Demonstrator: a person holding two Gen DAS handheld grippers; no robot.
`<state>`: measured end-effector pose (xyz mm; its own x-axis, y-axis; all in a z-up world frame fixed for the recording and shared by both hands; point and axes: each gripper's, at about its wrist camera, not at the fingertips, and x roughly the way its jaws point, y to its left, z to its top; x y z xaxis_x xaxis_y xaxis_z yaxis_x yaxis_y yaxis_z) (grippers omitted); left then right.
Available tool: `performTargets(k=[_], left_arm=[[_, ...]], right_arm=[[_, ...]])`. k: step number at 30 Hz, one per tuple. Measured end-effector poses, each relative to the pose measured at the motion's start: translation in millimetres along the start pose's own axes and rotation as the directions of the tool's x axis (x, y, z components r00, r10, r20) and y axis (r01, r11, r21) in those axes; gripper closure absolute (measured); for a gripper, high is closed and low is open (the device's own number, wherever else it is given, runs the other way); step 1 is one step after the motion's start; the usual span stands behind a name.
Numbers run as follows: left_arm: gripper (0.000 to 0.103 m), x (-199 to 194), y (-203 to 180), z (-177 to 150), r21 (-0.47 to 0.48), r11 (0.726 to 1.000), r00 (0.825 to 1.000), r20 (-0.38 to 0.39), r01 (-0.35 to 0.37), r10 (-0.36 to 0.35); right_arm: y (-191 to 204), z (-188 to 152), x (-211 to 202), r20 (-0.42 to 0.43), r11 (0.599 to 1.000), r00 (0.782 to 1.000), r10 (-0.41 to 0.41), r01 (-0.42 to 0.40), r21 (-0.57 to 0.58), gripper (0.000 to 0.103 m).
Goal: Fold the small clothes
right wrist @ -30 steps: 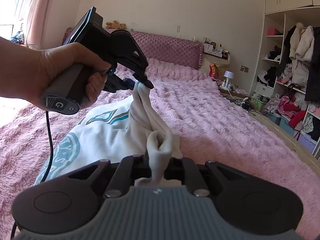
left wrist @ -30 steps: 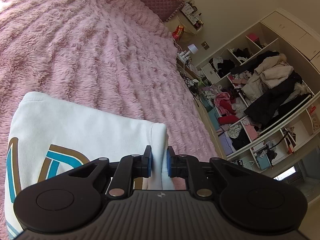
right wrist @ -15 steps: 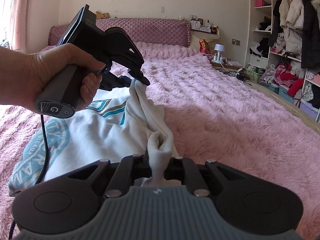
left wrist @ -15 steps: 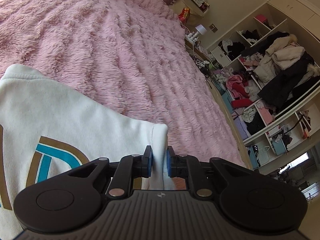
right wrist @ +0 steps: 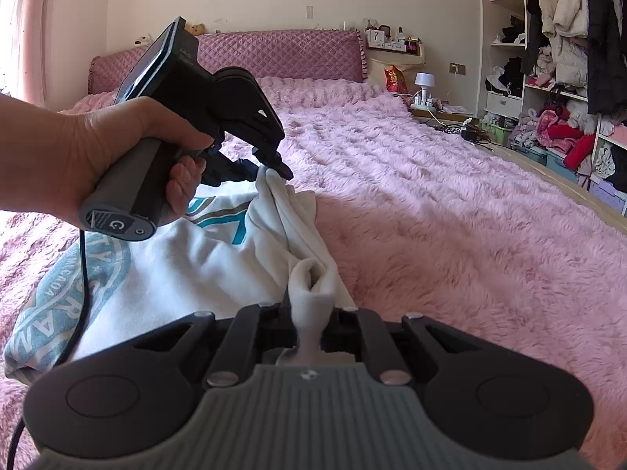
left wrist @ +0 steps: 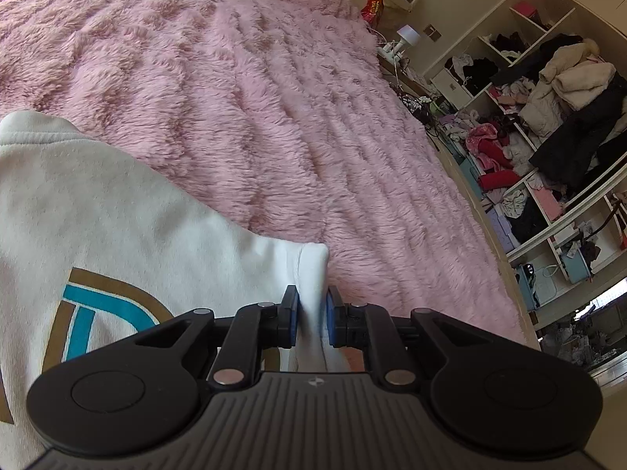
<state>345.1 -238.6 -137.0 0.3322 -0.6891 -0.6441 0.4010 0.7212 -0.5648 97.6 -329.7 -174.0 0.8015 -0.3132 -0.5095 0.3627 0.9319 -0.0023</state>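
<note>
Nearest to me, my right gripper [right wrist: 309, 329] has its jaws closed tight on a bunched fold of the white cotton sweatshirt with teal and tan printed lettering [right wrist: 168, 270]; the cloth puckers up just past the jaws at 12 o'clock. From that pinch a raised ridge of fabric runs away toward 11 o'clock to my left gripper [right wrist: 274, 170], gripped by a bare hand [right wrist: 117, 156] with a black cable [right wrist: 80, 305] hanging from its handle. In the left wrist view, the left gripper [left wrist: 311, 315] has its blue-padded jaws clamped on the sweatshirt's [left wrist: 117, 227] thick folded corner. The rest of the garment lies spread at 9 o'clock on the fluffy pink plush bedspread [right wrist: 450, 215]. Farther off, at 12 o'clock, stands the quilted mauve headboard [right wrist: 282, 55], and at 2 o'clock open white wardrobe shelves stuffed with clothes [right wrist: 568, 90].
</note>
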Motion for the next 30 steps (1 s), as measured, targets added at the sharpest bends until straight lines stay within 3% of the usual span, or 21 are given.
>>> performTargets(k=[4,7,8,11,15,17,22,25,30], left_arm=[[0.086,6,-9,-2,0.055,0.998,0.999,-0.011,-0.035,0.036],[0.073,10,-18,0,0.074,0.996,0.998,-0.015,-0.052,0.053],[0.071,10,-22,2,0.065,0.997,0.999,-0.015,-0.046,0.048],[0.071,-2,-35,7,0.091,0.996,0.999,0.028,-0.023,0.02],[0.066,-40,-46,1,0.149,0.988,0.996,0.074,0.041,-0.052],[0.065,-63,-44,-10,0.173,0.984,0.995,0.088,0.039,-0.055],[0.063,-145,-17,-66,0.223,0.975,0.989,0.143,-0.008,-0.025],[0.058,-194,3,-106,0.246,0.963,0.977,0.208,-0.107,0.055],[0.056,-244,26,-165,0.277,0.931,0.957,0.227,-0.239,0.178]], right_arm=[[-2,-4,3,-0.006,1.0,1.0,-0.004,0.004,0.02,0.1],[-4,-5,5,-0.013,0.999,1.0,-0.007,0.007,0.037,0.099],[-6,-6,6,-0.017,0.999,1.0,-0.012,0.013,0.05,0.096],[-17,-7,6,-0.025,0.993,0.997,-0.072,0.074,0.096,0.064],[-42,-7,-6,-0.009,0.982,0.999,-0.051,0.052,0.179,0.066],[-50,-7,-16,0.014,0.979,0.999,-0.044,0.041,0.2,0.066],[-77,-13,-34,0.021,0.932,0.994,0.103,-0.104,0.347,0.067],[-81,-15,-40,0.018,0.906,0.99,0.143,-0.138,0.399,0.067],[-76,-22,-36,-0.005,0.824,0.974,0.228,-0.19,0.533,0.067]])
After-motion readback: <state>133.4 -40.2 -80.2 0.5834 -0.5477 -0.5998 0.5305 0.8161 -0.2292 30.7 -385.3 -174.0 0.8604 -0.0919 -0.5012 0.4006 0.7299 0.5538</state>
